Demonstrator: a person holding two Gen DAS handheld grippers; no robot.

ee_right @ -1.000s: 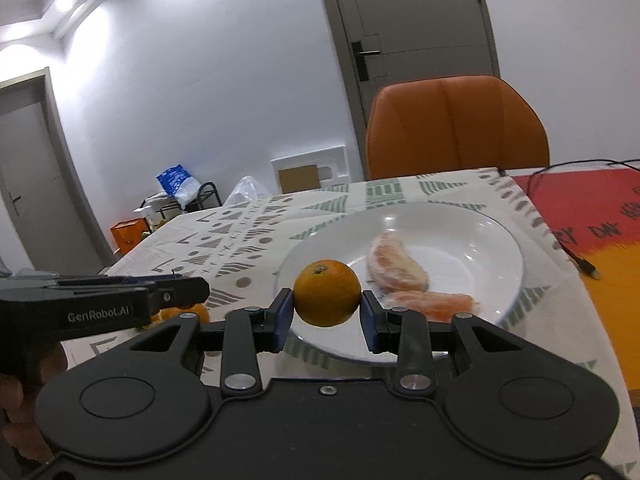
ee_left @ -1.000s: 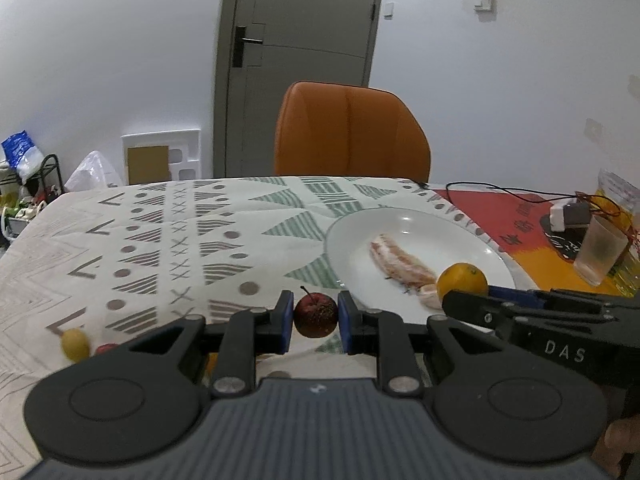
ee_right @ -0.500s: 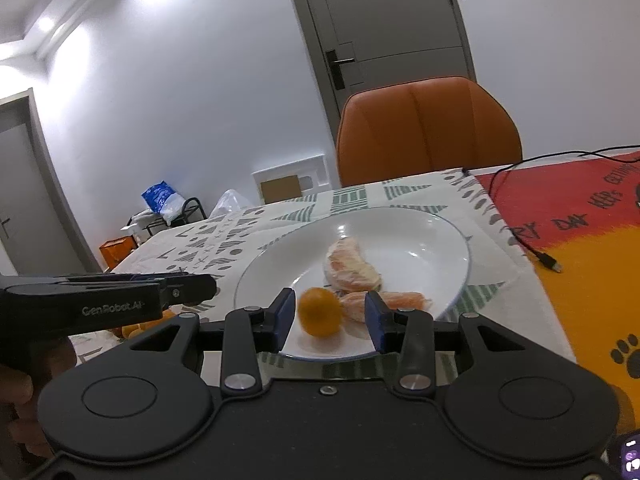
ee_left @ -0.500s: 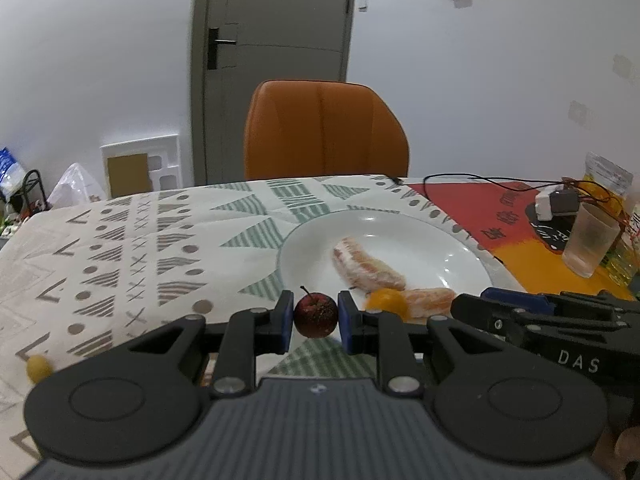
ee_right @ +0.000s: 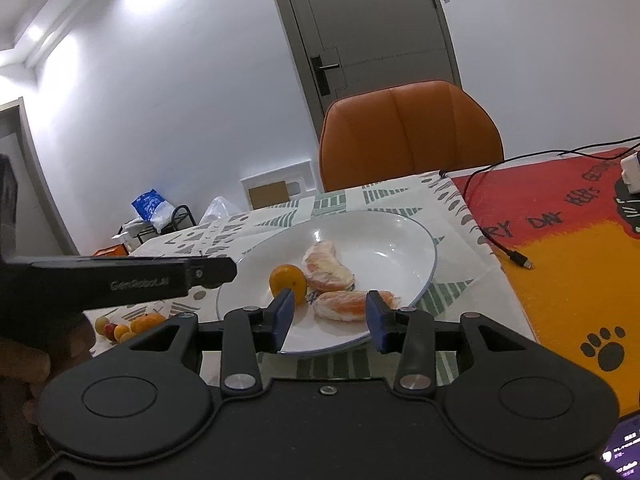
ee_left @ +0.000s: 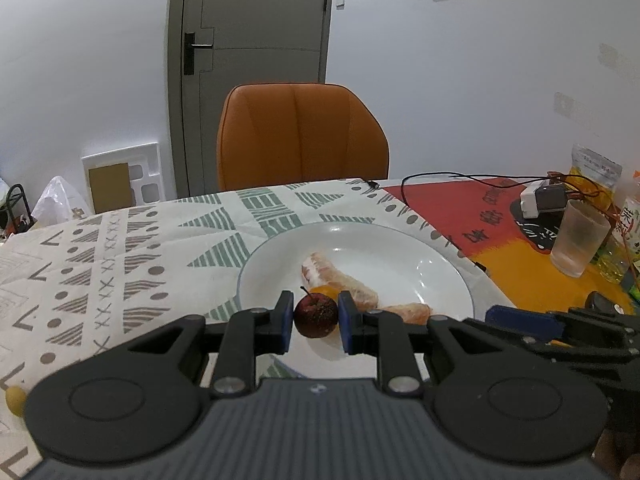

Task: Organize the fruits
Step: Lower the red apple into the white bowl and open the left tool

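Small dark red fruit, lower centre of the left view, clenched across its middle by left gripper: light, firm, round, may roll. Right gripper jaws have just been opening, released; small orange rests on white plate.

**A home dining room**

We take this for a lived-in home. An orange upholstered chair is drawn up to a counter laid with a patterned tablecloth and a paw-print mat. A white plate holds fruit. Behind stand a grey interior door, plain white walls, and bags and a small rack in the corner.
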